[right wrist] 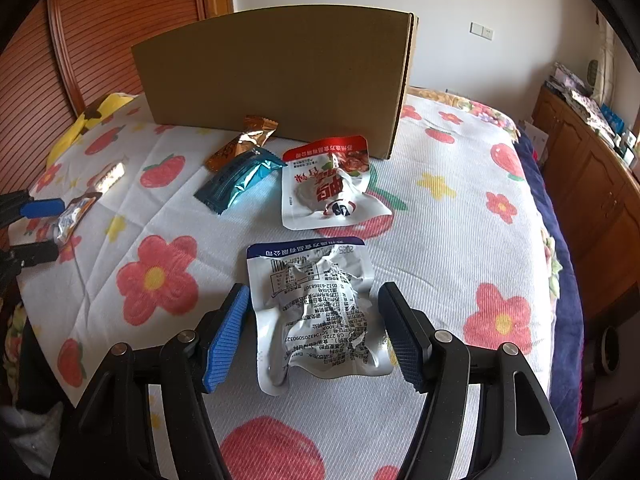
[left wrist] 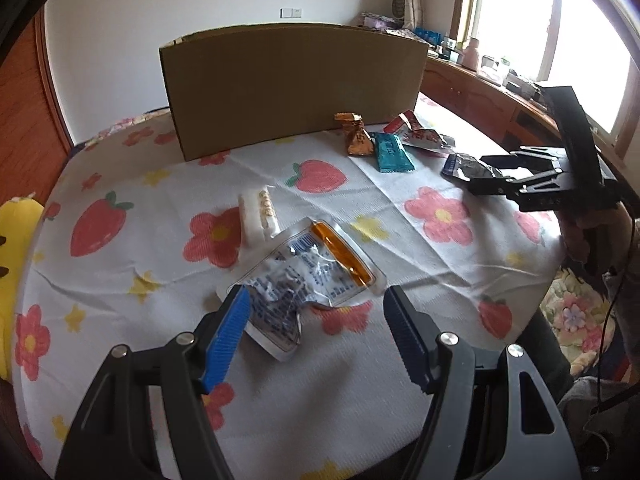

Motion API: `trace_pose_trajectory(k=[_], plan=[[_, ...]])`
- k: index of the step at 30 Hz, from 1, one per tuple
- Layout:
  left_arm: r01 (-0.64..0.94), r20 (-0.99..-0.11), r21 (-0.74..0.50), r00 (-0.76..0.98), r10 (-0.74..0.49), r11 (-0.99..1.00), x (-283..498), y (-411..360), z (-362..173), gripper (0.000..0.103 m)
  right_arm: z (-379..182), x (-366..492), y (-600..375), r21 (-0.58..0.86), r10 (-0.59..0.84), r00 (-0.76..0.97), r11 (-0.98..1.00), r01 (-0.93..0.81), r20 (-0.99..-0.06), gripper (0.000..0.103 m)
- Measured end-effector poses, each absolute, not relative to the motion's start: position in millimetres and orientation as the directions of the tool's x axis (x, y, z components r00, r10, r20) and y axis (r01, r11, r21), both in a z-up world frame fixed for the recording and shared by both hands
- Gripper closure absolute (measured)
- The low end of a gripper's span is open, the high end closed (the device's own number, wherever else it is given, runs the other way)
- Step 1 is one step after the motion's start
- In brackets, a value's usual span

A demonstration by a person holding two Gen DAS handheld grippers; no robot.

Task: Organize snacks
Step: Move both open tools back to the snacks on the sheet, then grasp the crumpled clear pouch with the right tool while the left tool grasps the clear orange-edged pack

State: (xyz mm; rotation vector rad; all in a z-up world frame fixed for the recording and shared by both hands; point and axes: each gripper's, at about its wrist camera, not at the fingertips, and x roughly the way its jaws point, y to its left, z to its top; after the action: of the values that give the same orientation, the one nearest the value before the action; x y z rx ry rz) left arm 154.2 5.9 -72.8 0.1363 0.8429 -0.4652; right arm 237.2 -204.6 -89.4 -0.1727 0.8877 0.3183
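Observation:
Snacks lie on a flowered cloth before a brown cardboard box, which also shows in the right wrist view. My left gripper is open around the near end of a clear pouch with an orange strip. A white bar lies beyond it. My right gripper is open around a silver pouch with a blue band. Farther off lie a red-and-white pouch, a teal packet and a brown-gold packet. The right gripper also shows in the left wrist view.
A yellow plush toy lies at the cloth's left edge. A wooden cabinet with clutter stands to the right under a window. A wooden slatted door is behind on the left.

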Motion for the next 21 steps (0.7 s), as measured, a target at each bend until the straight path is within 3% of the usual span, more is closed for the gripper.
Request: trace_pose_trajectory(k=[15, 21], plan=[[0.522, -0.787, 0.171, 0.582, -0.203, 0.835, 157, 3, -73, 0.033, -89, 237, -205, -0.017, 0.200, 0.588, 0.940, -0.342, -0.783, 0.034], [0.516, -0.793, 0.170, 0.577, -0.195, 0.840, 172, 2, -75, 0.033, -90, 237, -205, -0.016, 0.201, 0.588, 0.939, -0.343, -0.784, 0.034]])
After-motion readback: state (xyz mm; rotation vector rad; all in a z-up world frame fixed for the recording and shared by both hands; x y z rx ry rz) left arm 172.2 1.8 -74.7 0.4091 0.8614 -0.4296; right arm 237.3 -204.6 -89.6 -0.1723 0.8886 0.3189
